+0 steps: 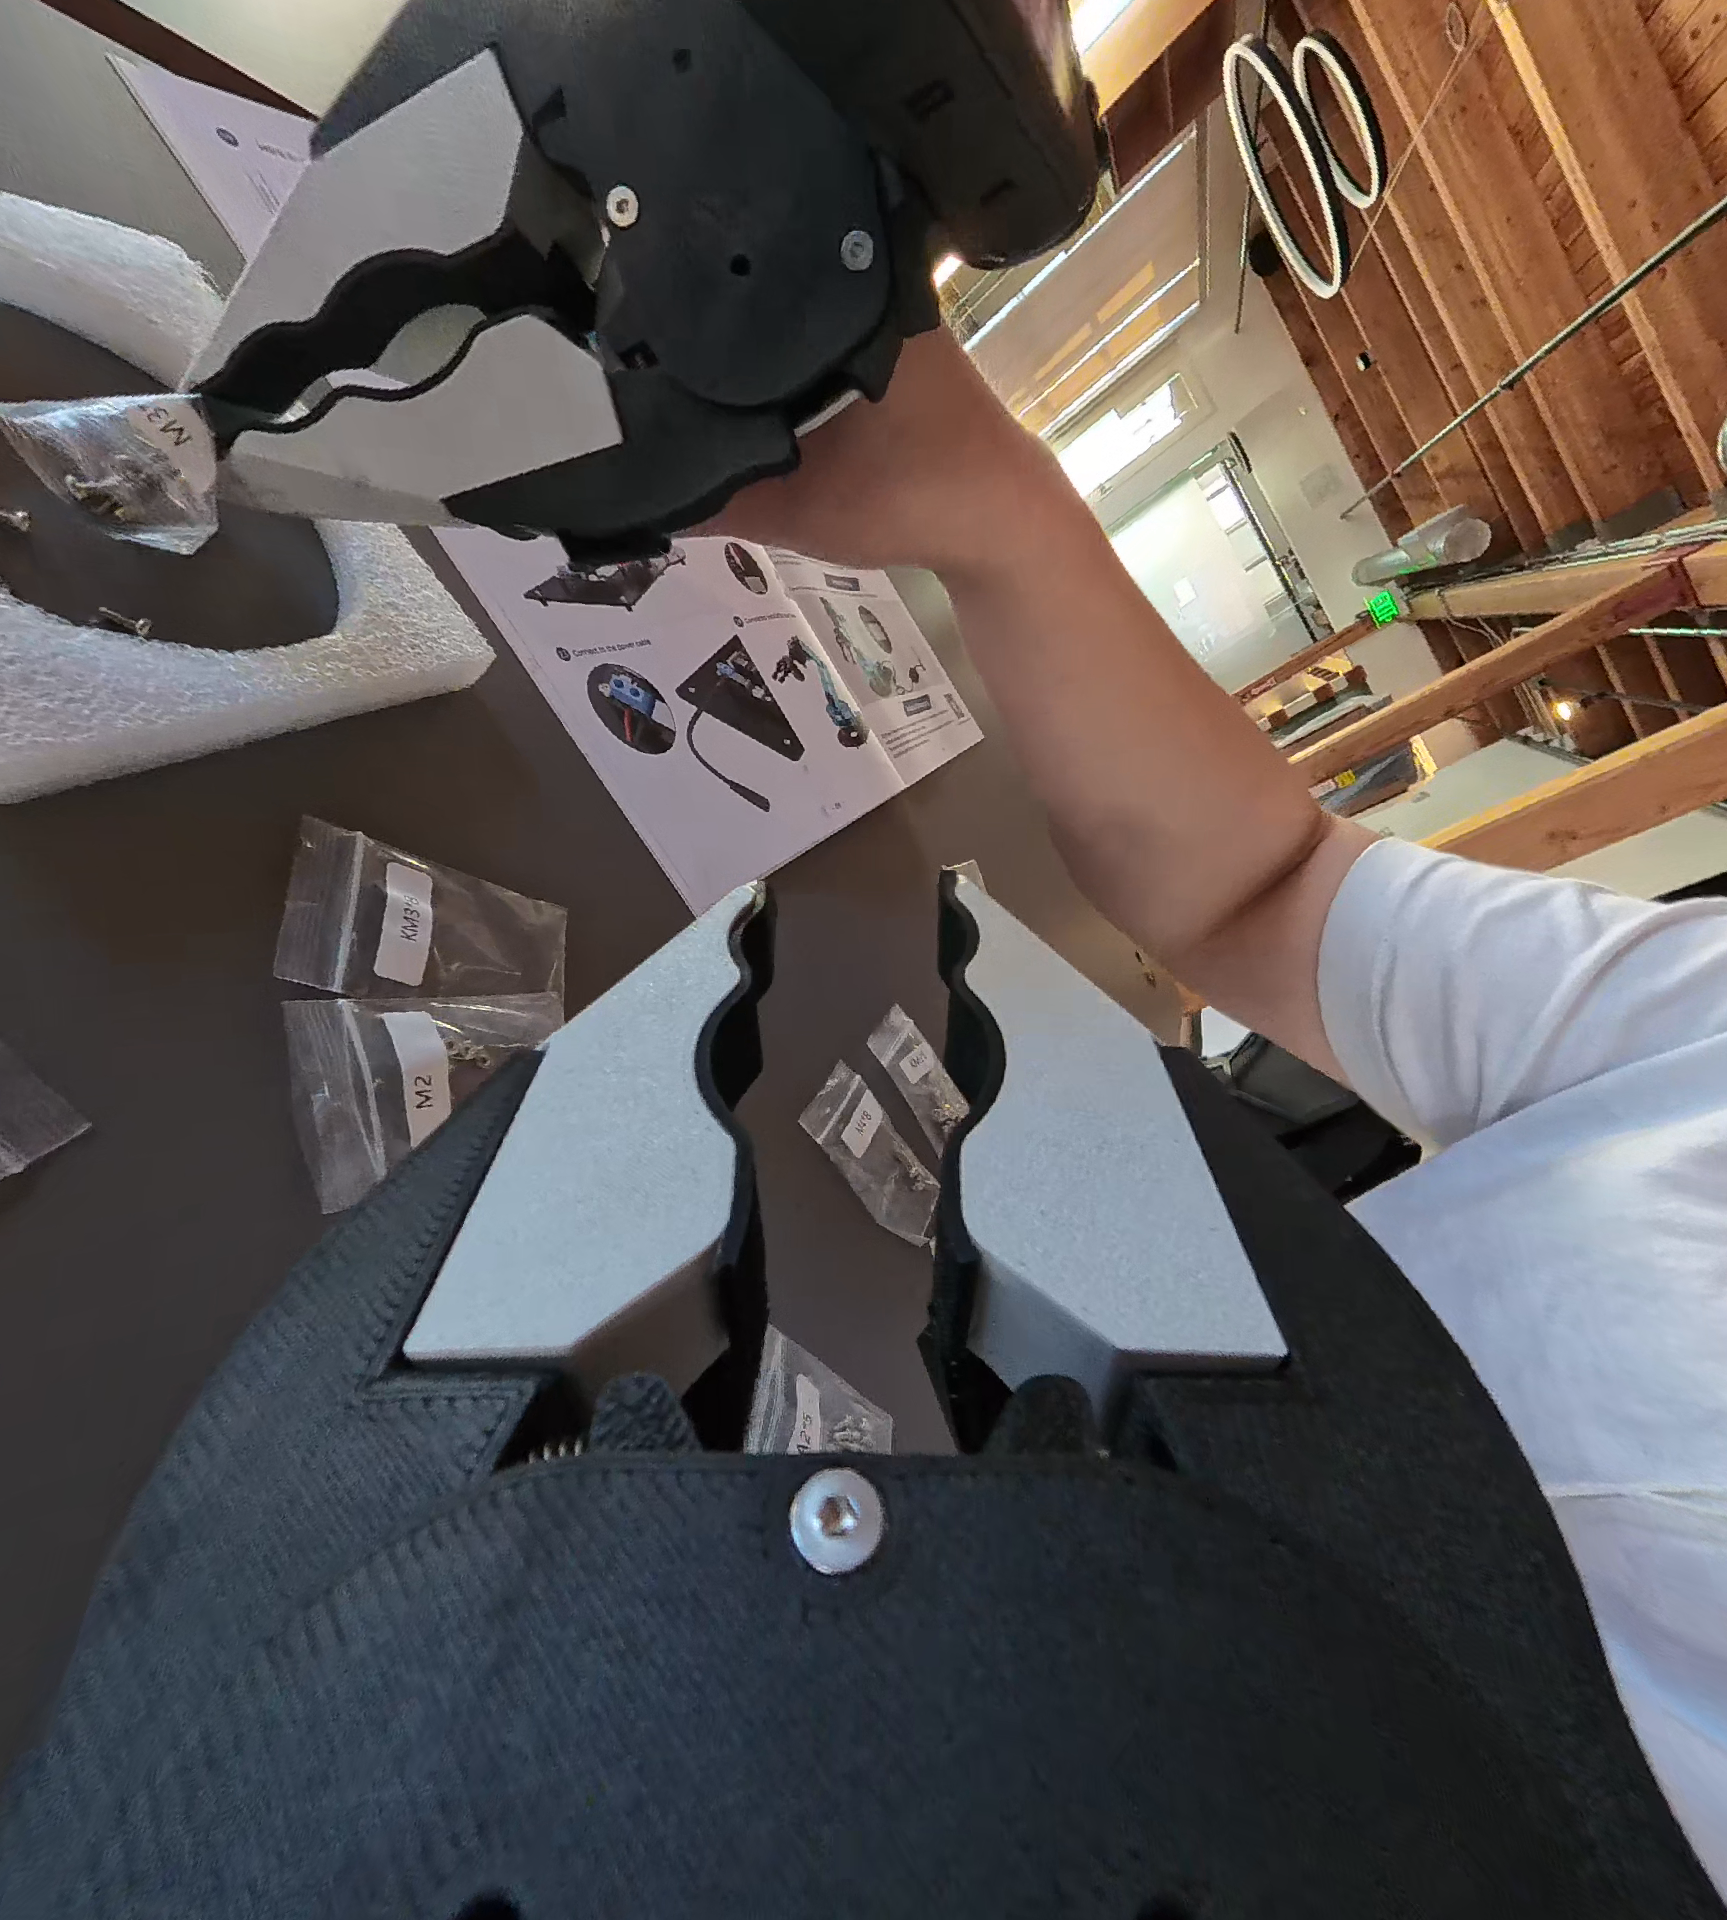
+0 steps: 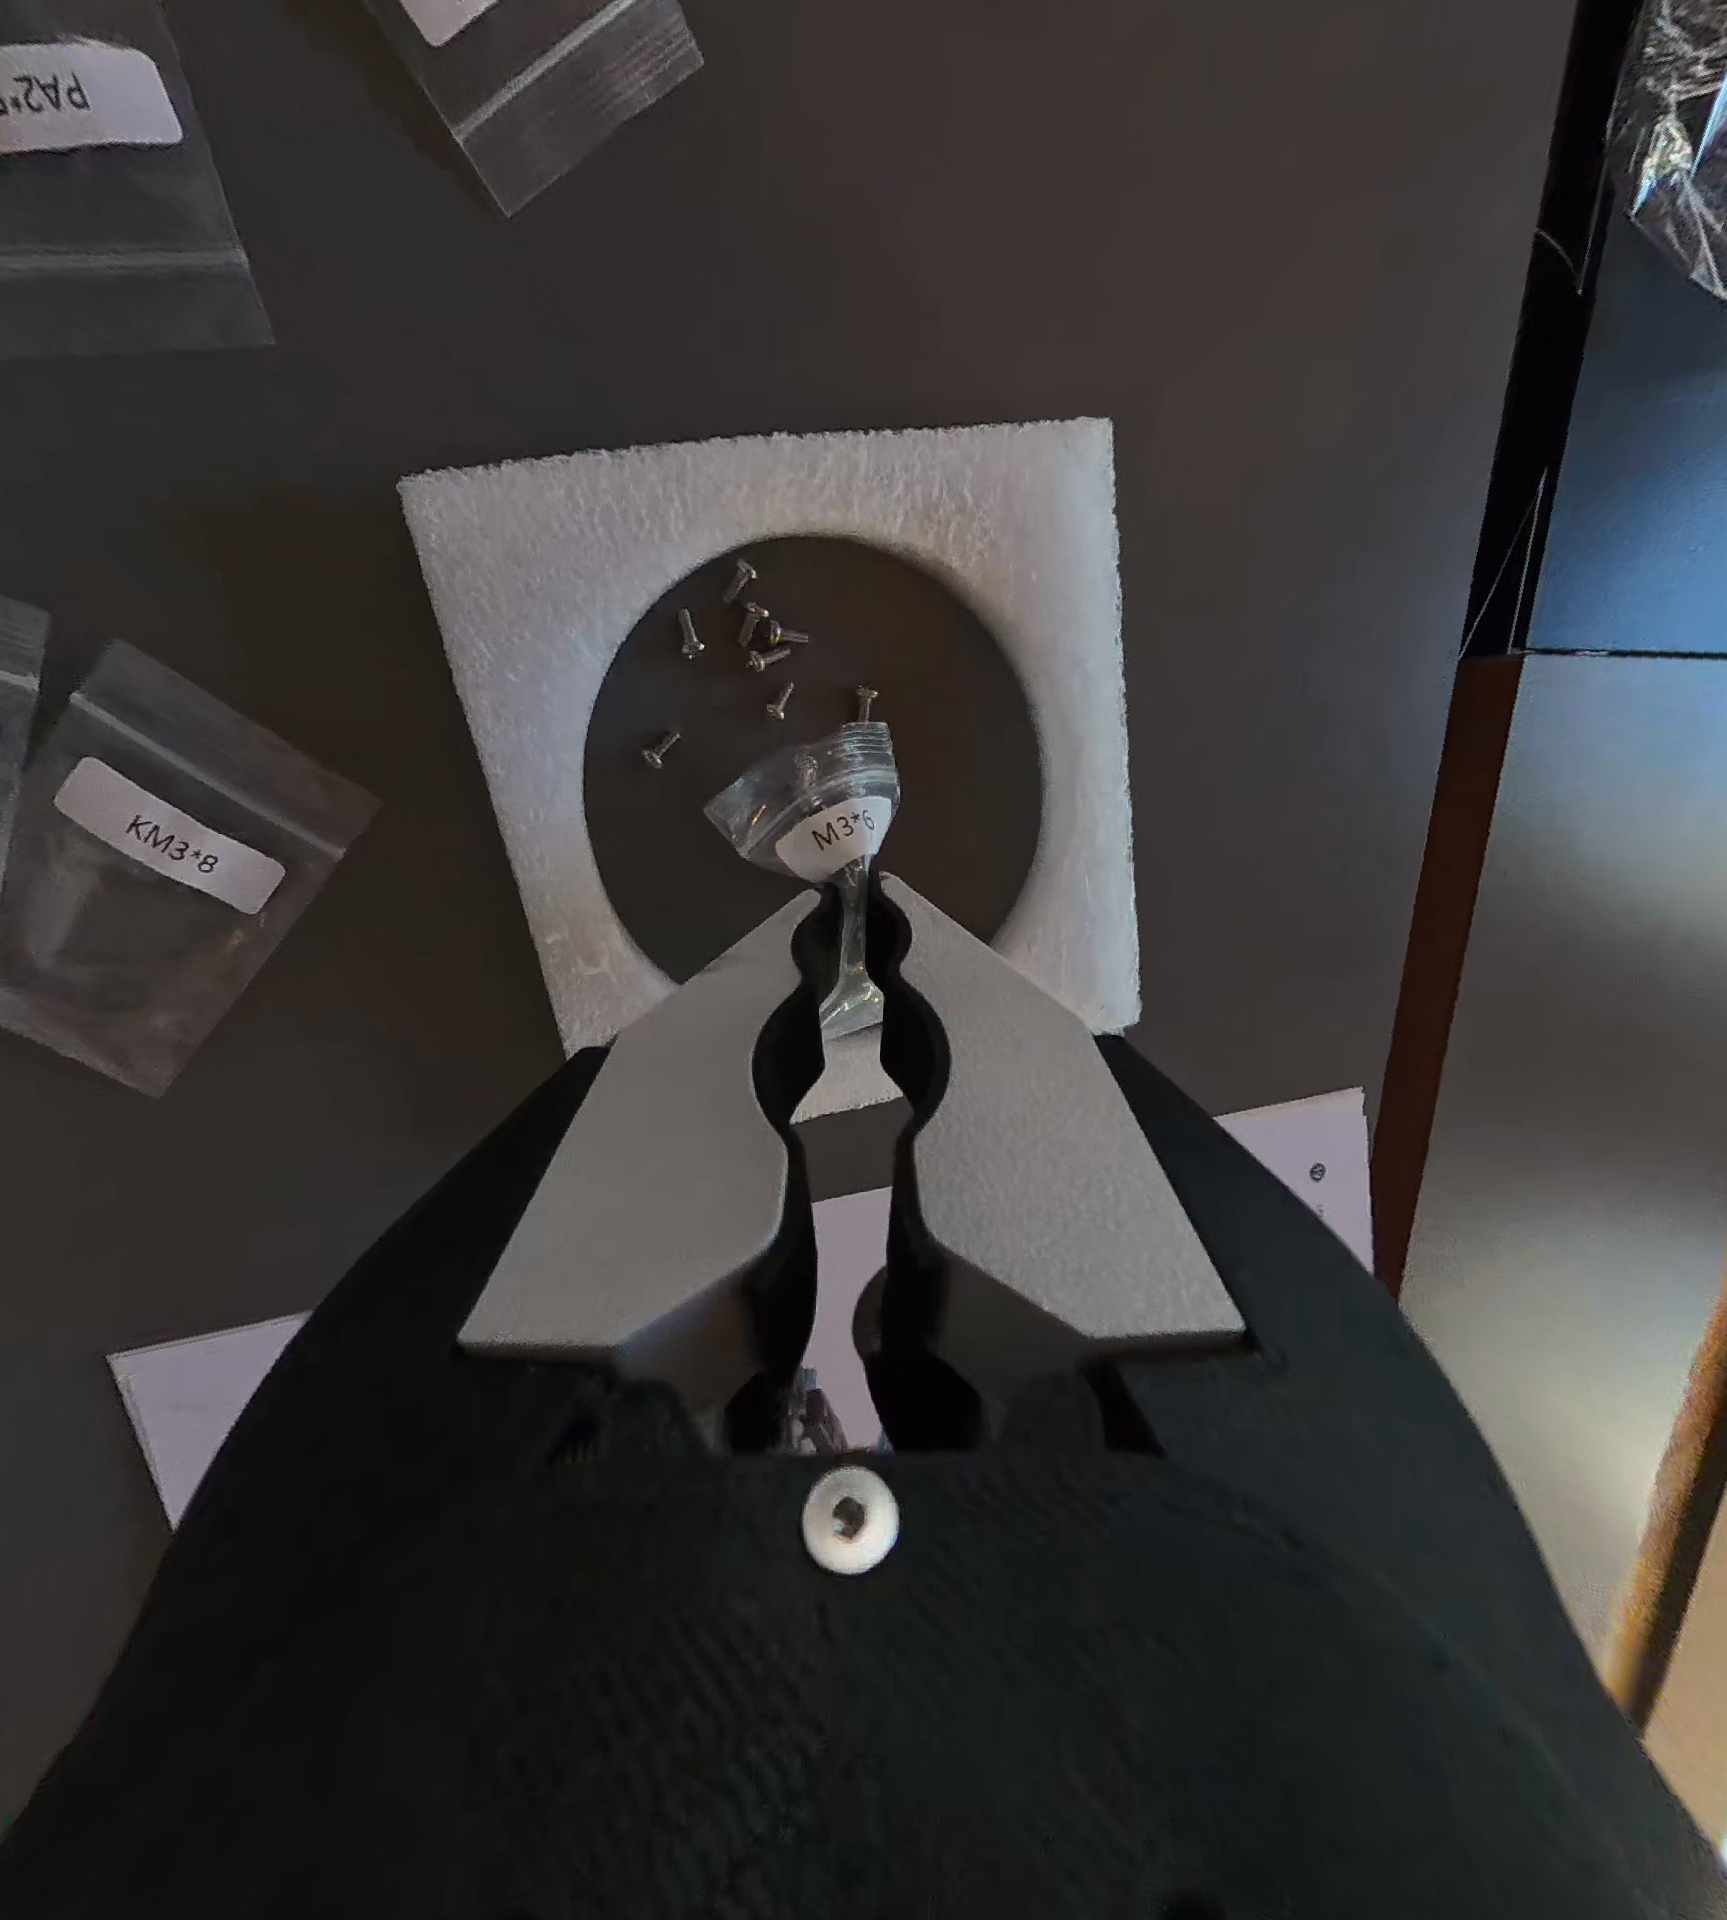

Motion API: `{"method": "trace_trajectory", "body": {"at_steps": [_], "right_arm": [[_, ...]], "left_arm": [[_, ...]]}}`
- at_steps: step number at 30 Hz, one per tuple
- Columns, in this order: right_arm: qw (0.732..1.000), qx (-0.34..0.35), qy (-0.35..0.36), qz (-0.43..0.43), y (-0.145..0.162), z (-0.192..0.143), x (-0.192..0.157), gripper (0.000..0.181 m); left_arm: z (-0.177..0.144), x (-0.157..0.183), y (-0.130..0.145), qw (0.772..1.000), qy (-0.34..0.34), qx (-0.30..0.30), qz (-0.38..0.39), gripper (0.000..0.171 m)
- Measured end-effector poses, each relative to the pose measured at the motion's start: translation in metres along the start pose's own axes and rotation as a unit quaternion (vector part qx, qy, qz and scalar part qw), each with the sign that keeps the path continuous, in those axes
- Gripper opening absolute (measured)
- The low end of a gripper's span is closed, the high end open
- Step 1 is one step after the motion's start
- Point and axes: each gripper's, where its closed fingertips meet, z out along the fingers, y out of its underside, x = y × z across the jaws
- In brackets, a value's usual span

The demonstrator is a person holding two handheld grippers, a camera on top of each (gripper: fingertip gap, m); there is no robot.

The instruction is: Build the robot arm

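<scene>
While the right gripper pinches a small clear bag by one end, mouth down over the foam ring, loose screws lie just ahead inside it. Left gripper hangs spread, holding nothing, above other bags.

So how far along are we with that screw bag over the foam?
Done: loose screws already lie inside the round cutout of the white foam frame. In hand: the right gripper pinches the small clear bag, tipped mouth-down over the cutout. Left: some screws remain in it. The left gripper hangs open over other bags.
</scene>
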Motion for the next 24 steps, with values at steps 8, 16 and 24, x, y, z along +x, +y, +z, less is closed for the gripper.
{"method": "trace_trajectory", "body": {"at_steps": [8, 16, 24], "right_arm": [[0.989, 0.106, -0.013, 0.098, -0.001, -0.021, -0.002, 0.002], [0.979, 0.14, 0.028, 0.149, 0.022, -0.06, -0.018, 0.002], [0.966, 0.172, 0.028, 0.192, 0.033, -0.085, -0.041, 0.002]], "left_arm": [[0.0, 0.002, 0.0, 1.0, 0.002, 0.0, 0.002, 0.03], [0.003, 0.001, 0.002, 1.0, 0.0, -0.006, 0.003, 0.03], [0.004, 0.003, 0.004, 1.0, 0.002, -0.008, 0.008, 0.03]]}}
